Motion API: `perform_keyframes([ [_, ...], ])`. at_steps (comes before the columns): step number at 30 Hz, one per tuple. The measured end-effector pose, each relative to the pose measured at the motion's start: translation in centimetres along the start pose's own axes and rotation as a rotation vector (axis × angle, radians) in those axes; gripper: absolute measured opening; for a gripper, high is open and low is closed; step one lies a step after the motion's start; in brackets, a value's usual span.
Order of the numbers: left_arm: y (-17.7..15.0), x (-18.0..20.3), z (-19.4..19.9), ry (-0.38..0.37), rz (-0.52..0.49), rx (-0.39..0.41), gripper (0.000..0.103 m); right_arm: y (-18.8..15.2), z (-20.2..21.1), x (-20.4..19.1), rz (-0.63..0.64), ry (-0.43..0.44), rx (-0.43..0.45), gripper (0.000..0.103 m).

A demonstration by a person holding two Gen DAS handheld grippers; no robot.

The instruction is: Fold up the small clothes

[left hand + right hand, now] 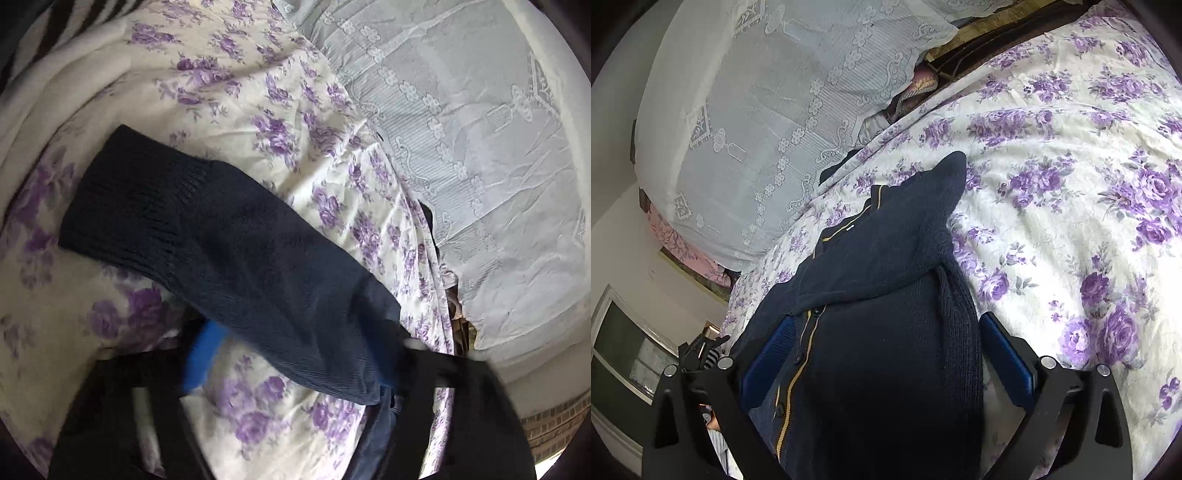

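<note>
Navy cardigan [871,332] lies on the floral bedspread [1052,206], one sleeve [207,236] folded across (partly done, more folds left). Right gripper [886,362] spread wide, straddling it, gripping nothing. Left gripper [295,365] blurred; grip unclear.

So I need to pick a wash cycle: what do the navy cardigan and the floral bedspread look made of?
The navy cardigan looks like a matte knit, wool or acrylic: ribbed cuff, visible stitch rows, mustard trim by the buttons. The floral bedspread looks like smooth woven cotton or a blend: printed purple roses and fine creases. The exact fibre cannot be told.
</note>
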State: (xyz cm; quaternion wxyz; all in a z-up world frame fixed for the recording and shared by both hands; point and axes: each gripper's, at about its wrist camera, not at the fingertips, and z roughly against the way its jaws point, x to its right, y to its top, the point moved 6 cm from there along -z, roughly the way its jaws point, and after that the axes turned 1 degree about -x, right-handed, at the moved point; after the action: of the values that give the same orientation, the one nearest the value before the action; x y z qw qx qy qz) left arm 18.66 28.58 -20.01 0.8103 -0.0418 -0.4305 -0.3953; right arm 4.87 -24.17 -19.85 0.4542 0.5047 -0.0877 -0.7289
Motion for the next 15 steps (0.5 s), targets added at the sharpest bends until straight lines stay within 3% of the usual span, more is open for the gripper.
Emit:
perform_keyframes([
  [2,0.0,-0.8,0.4,0.003,0.011,-0.018,0.03,0.0,-0.1,-0.1,0.004,-0.004,-0.005,0.1],
  [5,-0.2,-0.3,1.0,0.019,-0.024,-0.015,0.015,0.0,-0.2,-0.1,0.009,-0.009,-0.012,0.1],
  [10,-1.5,4.2,2.8,0.081,-0.233,0.051,0.011,-0.1,-0.2,-0.3,0.016,-0.019,-0.017,0.1],
  [15,-4.1,10.1,3.3,0.084,-0.43,0.065,0.011,-0.1,-0.2,-0.3,0.014,-0.019,-0.019,0.099],
])
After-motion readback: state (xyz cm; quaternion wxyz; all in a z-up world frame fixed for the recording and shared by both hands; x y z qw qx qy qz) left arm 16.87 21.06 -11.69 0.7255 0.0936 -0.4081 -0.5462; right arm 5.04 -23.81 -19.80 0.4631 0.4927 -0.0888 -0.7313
